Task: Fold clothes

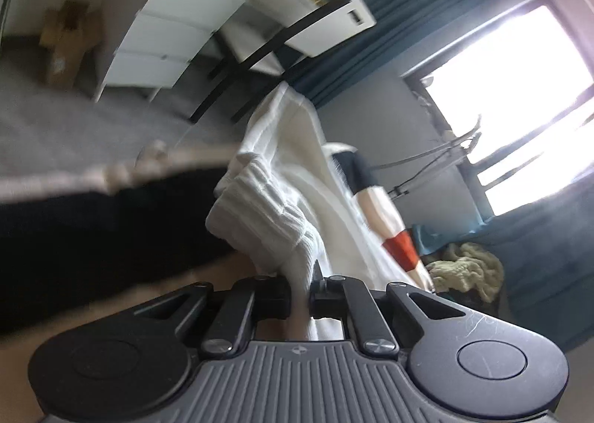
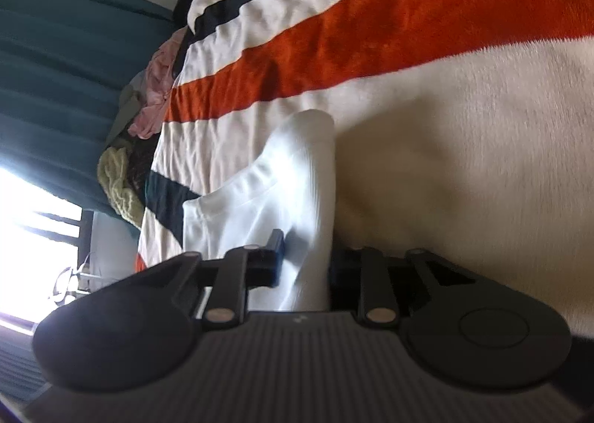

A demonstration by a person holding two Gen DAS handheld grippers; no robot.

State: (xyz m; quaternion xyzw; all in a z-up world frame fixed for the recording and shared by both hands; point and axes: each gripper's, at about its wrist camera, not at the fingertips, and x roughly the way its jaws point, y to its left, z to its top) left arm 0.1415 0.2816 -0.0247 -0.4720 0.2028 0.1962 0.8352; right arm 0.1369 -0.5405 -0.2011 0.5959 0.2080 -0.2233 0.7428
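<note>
A white ribbed garment (image 1: 282, 192) hangs in the air in the left wrist view, its ribbed hem bunched near my left gripper (image 1: 300, 293), which is shut on its edge. The same white garment (image 2: 297, 178) shows in the right wrist view, pinched in my right gripper (image 2: 306, 259), which is shut on it. It is held just above a cream blanket with orange and navy stripes (image 2: 371, 33). Both views are tilted and blurred.
A pile of clothes, pink (image 2: 156, 88) and pale green knit (image 2: 118, 178), lies at the blanket's far edge by teal curtains (image 2: 55, 70). The left wrist view shows a white drawer unit (image 1: 163, 36), a cardboard box (image 1: 67, 40), grey carpet and a bright window (image 1: 519, 96).
</note>
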